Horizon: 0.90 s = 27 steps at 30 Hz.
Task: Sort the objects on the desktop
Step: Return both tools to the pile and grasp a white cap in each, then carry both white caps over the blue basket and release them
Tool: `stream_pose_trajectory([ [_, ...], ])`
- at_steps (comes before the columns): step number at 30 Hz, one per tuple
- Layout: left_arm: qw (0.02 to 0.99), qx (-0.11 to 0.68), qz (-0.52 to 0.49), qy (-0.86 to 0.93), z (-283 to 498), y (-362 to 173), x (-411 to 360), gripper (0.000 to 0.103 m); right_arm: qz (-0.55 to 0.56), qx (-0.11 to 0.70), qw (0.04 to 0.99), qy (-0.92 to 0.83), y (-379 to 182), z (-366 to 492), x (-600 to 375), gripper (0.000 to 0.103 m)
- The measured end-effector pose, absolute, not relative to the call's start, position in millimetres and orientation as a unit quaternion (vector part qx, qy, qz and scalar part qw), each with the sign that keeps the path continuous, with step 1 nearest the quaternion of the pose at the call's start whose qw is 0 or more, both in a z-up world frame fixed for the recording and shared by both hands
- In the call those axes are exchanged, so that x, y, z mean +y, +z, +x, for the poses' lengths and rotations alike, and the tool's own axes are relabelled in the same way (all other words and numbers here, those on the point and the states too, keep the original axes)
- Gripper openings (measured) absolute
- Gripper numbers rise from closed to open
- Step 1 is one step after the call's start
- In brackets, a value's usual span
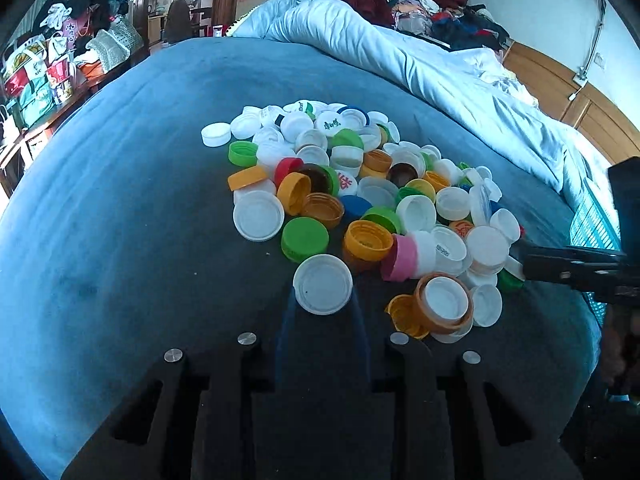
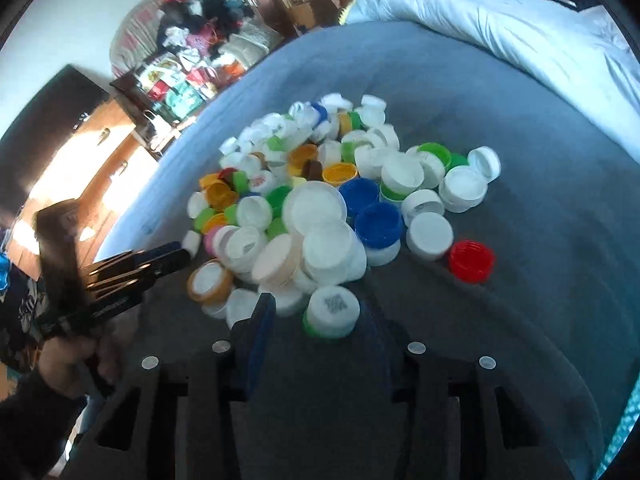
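From the left wrist: left gripper (image 1: 323, 300) closed on a round white plastic bottle cap (image 1: 323, 284) at the near edge of the heap of coloured plastic caps (image 1: 360, 184) on the blue bedspread (image 1: 120, 184); lift straight up, clear of neighbours; from the right wrist: right gripper (image 2: 320, 314) half-wide around a white-topped green cap (image 2: 331, 311), pads not yet pressing; centre first, then close evenly.

bottle caps (image 1: 352, 196): smooth moulded plastic, mostly matt, some with ribbed sides
white cap (image 1: 323, 284): smooth plastic with a faint sheen, at the near edge of the bottle caps
bed cover (image 1: 132, 184): blue cloth, matt, soft nap, under the bottle caps
quilt (image 1: 400, 56): pale crumpled cloth, beyond the bottle caps
headboard (image 1: 560, 92): glossy varnished wood, behind the quilt
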<state>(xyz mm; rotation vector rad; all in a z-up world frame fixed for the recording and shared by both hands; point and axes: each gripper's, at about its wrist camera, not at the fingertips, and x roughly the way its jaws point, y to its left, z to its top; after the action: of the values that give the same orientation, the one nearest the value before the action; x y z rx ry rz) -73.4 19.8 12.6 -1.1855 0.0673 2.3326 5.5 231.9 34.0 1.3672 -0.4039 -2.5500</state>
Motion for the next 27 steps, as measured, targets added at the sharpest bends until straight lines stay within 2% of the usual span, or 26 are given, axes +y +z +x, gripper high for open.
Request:
stream_pose_trajectory([
  [1,0.259,0.023,-0.437,0.861,-74,12,19,0.024,0.474,-0.134,0.104,-0.864,29,2,231,0.044],
  [2,0.258,0.020,-0.436,0.862,-74,12,18,0.024,0.477,-0.132,0.099,-0.863,28,1,230,0.035],
  [3,0.254,0.020,-0.435,0.864,-74,13,17,0.024,0.477,-0.133,0.099,-0.863,29,3,231,0.033],
  [7,0.232,0.021,-0.420,0.877,-65,27,10,0.024,0.444,-0.109,0.108,-0.883,58,22,224,0.033],
  [13,0.218,0.008,-0.409,0.886,-38,73,26,0.024,0.417,-0.033,0.051,-0.907,101,34,210,0.033],
  [21,0.325,0.039,-0.362,0.873,10,151,130,0.024,0.356,-0.033,-0.034,-0.933,175,80,257,0.033],
  [27,0.391,0.065,-0.347,0.850,34,181,213,0.024,0.332,-0.047,-0.119,-0.935,207,138,319,0.033],
])
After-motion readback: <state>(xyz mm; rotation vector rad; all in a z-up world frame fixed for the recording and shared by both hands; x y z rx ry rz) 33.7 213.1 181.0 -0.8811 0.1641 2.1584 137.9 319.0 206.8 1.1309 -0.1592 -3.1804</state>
